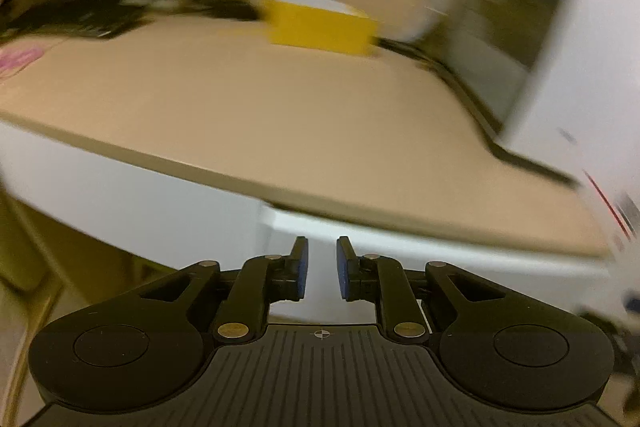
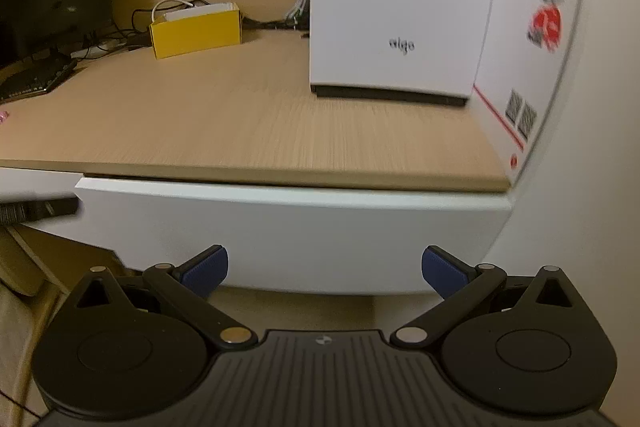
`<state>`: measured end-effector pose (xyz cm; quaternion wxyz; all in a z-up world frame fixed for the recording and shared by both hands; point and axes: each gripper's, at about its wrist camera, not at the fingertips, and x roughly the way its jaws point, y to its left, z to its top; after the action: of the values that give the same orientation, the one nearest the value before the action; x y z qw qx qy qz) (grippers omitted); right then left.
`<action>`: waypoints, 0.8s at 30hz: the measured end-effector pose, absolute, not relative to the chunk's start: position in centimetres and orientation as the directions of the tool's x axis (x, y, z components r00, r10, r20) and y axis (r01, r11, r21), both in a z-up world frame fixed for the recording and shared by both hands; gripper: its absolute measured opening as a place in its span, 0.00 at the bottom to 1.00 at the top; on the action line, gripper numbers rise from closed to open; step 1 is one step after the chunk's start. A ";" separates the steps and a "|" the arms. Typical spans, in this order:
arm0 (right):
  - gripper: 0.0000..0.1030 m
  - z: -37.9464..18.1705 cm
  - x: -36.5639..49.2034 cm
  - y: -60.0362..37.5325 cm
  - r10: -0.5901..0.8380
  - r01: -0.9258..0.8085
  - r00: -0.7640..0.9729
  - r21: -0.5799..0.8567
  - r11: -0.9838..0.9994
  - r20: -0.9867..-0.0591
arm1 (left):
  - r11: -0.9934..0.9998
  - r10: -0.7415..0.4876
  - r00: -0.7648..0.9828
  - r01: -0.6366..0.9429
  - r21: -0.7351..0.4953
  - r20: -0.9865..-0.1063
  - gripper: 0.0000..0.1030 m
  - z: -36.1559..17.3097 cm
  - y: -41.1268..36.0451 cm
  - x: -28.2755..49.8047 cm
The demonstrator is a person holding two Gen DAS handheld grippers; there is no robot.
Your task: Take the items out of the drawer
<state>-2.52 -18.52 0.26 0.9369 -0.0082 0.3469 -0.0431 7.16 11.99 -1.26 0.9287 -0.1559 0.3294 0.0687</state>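
Left tongs (image 1: 322,269): your jaws stand narrowly apart, holding nothing.
Right tongs (image 2: 325,273): wide apart, empty, facing the drawer.
Drawer (image 2: 280,227): white front just under the table (image 2: 248,131) edge, almost shut; items unseen.
Handling: likely stiff and smooth, no handle visible; hook your tongs on the top lip or left end.
Writing: "aigo" on the white box (image 2: 400,7); codes on its side unreadable.

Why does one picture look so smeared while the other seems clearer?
Left wrist view: motion blur smears the yellow box and desk; only the left gripper stays crisp. Right wrist view: mostly sharp, though fisheye bends the white drawer front.
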 end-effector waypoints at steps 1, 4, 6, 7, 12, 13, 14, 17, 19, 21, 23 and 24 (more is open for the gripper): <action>1.00 0.3 -2.1 -18.3 -0.093 0.073 0.758 -0.057 0.996 -0.646 | 0.931 0.029 0.769 -0.253 -0.263 -0.639 0.17 -1.4 13.1 7.9; 1.00 0.0 -1.0 -17.7 -0.097 0.069 0.757 -0.068 0.995 -0.646 | 0.917 0.014 0.746 -0.275 -0.289 -0.666 0.17 -1.9 15.1 9.9; 1.00 -0.4 -0.3 -17.2 -0.089 0.053 0.751 -0.073 0.996 -0.654 | 0.916 0.000 0.721 -0.278 -0.289 -0.693 0.17 -2.4 15.6 11.2; 1.00 -0.5 0.1 -17.1 -0.085 0.045 0.750 -0.078 0.996 -0.656 | 0.916 -0.004 0.710 -0.279 -0.288 -0.704 0.17 -2.7 15.7 11.7; 1.00 -0.9 2.2 -16.2 -0.079 0.033 0.750 -0.083 0.996 -0.656 | 0.919 -0.013 0.701 -0.272 -0.284 -0.713 0.17 -3.0 15.7 12.7; 1.00 -0.9 2.7 -16.1 -0.078 0.033 0.753 -0.080 0.996 -0.654 | 0.920 -0.014 0.700 -0.271 -0.284 -0.714 0.16 -3.1 15.5 12.9; 1.00 -1.0 3.3 -16.0 -0.075 0.035 0.755 -0.074 0.997 -0.651 | 0.921 -0.013 0.699 -0.270 -0.280 -0.715 0.16 -3.0 15.5 13.0; 1.00 -1.6 5.3 -15.9 -0.084 0.069 0.749 -0.048 0.996 -0.657 | 0.924 -0.011 0.696 -0.268 -0.273 -0.718 0.16 -3.1 15.4 13.0; 1.00 -2.0 6.4 -15.9 -0.094 0.102 0.739 -0.026 0.994 -0.667 | 0.917 -0.013 0.691 -0.280 -0.284 -0.723 0.16 -3.1 15.4 13.0; 1.00 -2.5 7.3 -15.9 -0.093 0.121 0.733 -0.006 0.993 -0.674 | 0.911 -0.021 0.681 -0.288 -0.295 -0.732 0.19 -3.1 15.3 13.0; 1.00 -2.9 8.0 -15.8 -0.103 0.127 0.723 -0.015 0.992 -0.683 | 0.916 -0.006 0.672 -0.293 -0.273 -0.740 0.19 -2.9 14.9 13.2; 1.00 -3.1 8.3 -15.7 -0.104 0.125 0.722 -0.018 0.992 -0.684 | 0.921 0.000 0.670 -0.289 -0.261 -0.742 0.19 -2.9 14.7 13.3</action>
<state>8.26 -15.72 -3.12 0.9278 0.0145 0.3676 -0.0616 13.31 14.68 -2.90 0.8956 -0.1815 0.3980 0.0808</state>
